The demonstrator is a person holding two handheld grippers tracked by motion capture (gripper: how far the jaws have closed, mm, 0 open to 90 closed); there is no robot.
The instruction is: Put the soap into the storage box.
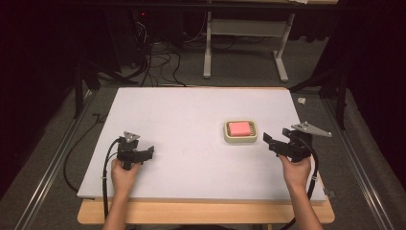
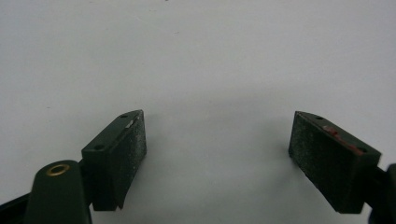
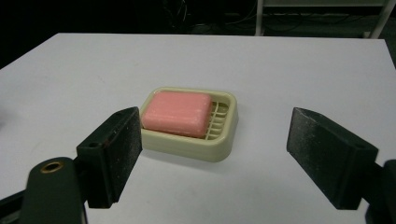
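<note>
A pink bar of soap [image 1: 239,128] [image 3: 176,113] lies in a cream slatted soap dish [image 1: 242,139] [image 3: 223,140] right of the white board's middle. My right gripper [image 1: 275,142] [image 3: 215,156] is open, a short way to the right of the dish and aimed at it, with nothing between its fingers. My left gripper [image 1: 143,152] [image 2: 217,156] is open near the board's front left, low over the bare white surface, far from the dish.
The white board [image 1: 191,110] covers a wooden table [image 1: 206,213]. Dark floor with cables and a grey table frame [image 1: 244,48] lies beyond the far edge. Metal rails [image 1: 52,163] run along both sides.
</note>
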